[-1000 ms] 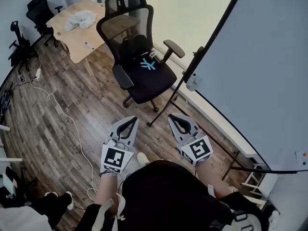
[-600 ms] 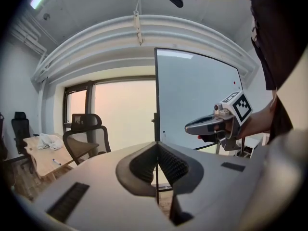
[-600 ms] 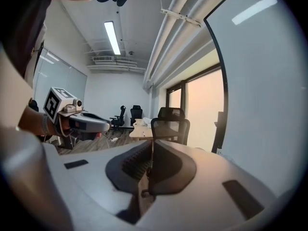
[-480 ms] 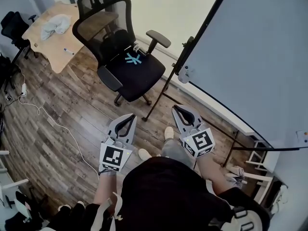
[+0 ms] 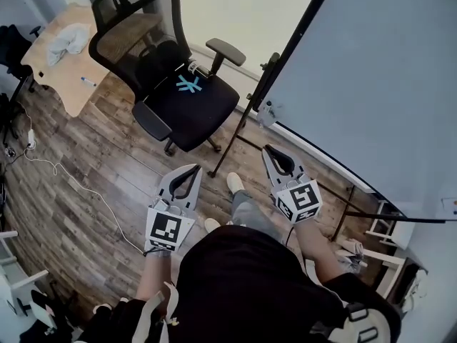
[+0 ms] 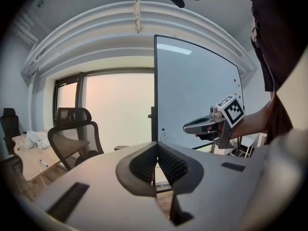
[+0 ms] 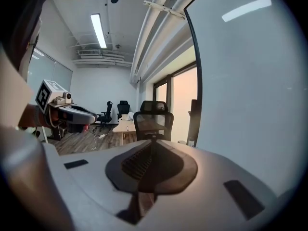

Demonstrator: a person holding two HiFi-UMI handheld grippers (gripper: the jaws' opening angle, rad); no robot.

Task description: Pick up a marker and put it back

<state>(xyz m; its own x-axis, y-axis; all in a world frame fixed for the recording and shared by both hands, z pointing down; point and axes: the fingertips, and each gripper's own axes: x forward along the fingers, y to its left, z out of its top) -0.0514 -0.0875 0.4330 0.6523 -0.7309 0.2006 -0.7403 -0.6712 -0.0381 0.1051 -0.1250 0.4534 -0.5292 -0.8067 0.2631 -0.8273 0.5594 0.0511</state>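
**Both hand-held grippers empty, marker well out of reach**

Nothing is being handled at this moment. The left hand-held gripper (image 5: 193, 170) has its jaws pressed together with nothing between them, as its own view shows plainly. The right hand-held gripper (image 5: 271, 151) is closed in the same way and also carries nothing. Closed, empty jaws suit someone walking rather than reaching, and that is probably why they are held like this.

The only thing that reads as a marker (image 5: 87, 82) is a small pen-like object on the wooden desk (image 5: 53, 66) at the far left. It lies near a crumpled cloth (image 5: 66, 38), beyond the office chair (image 5: 168, 84), and well apart from both tools. Whether more markers sit along the lower edge of the whiteboard (image 5: 378, 84) cannot be told from here.

The person stands on the wooden floor (image 5: 86, 170), close to the whiteboard's stand. Both forearms are bent at the waist and the tools point forward, roughly level and side by side with a gap between them. The right one rides slightly ahead, nearer the board. Judging by this, the pick-up has not begun. One tool must first be brought to a marker and its jaws parted.
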